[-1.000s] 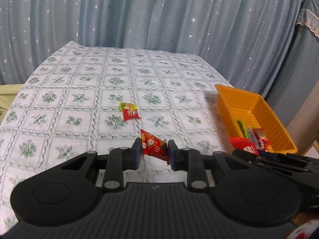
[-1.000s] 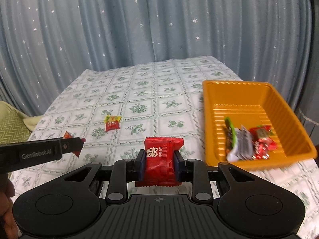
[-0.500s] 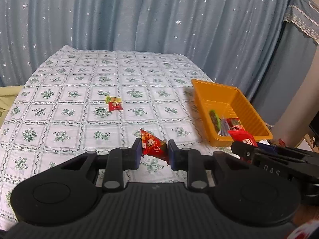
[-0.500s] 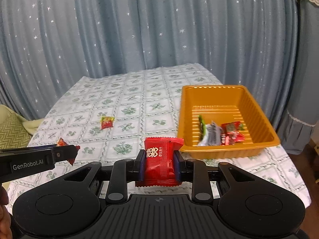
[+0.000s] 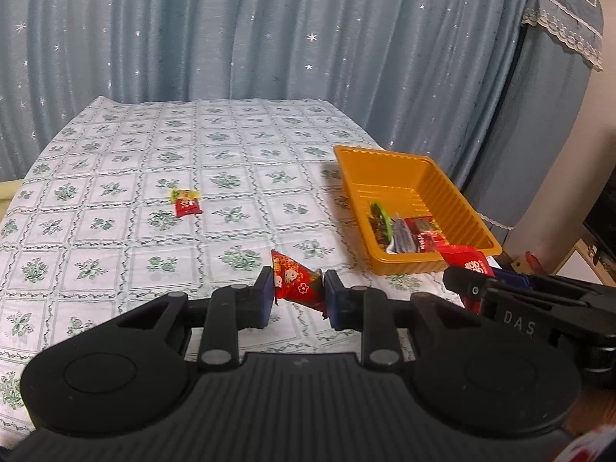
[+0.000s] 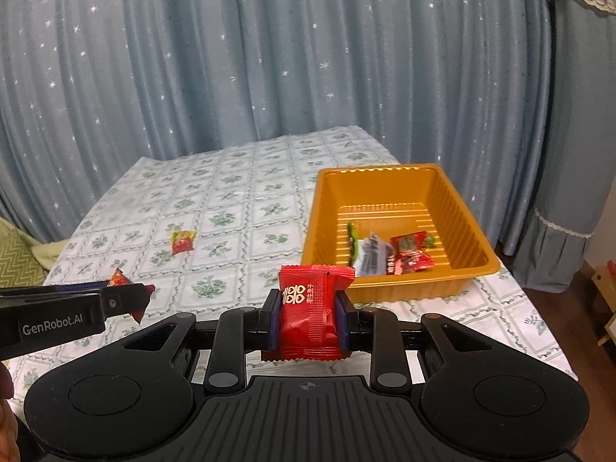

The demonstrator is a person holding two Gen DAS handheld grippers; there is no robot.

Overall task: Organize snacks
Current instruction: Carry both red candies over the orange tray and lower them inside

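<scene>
My left gripper (image 5: 298,295) is shut on a small red triangular snack packet (image 5: 294,283), held above the near part of the table. My right gripper (image 6: 308,313) is shut on a red rectangular snack pack (image 6: 310,308) with white characters. The right gripper also shows at the right of the left wrist view, its red pack (image 5: 467,261) near the tray's front corner. An orange tray (image 6: 408,181) on the table's right side holds several snacks (image 6: 389,256). One red and yellow candy (image 5: 186,204) lies loose on the tablecloth.
The table wears a white cloth with green flower squares (image 5: 231,146). Blue star-patterned curtains (image 5: 269,38) hang behind it. A covered blue appliance (image 5: 546,96) stands at the right. A green zigzag cushion (image 6: 15,261) lies left of the table.
Both grippers have pulled back and risen a little with their packets held. The table, the tray and the loose candy now look farther away and more of the tray shows.
</scene>
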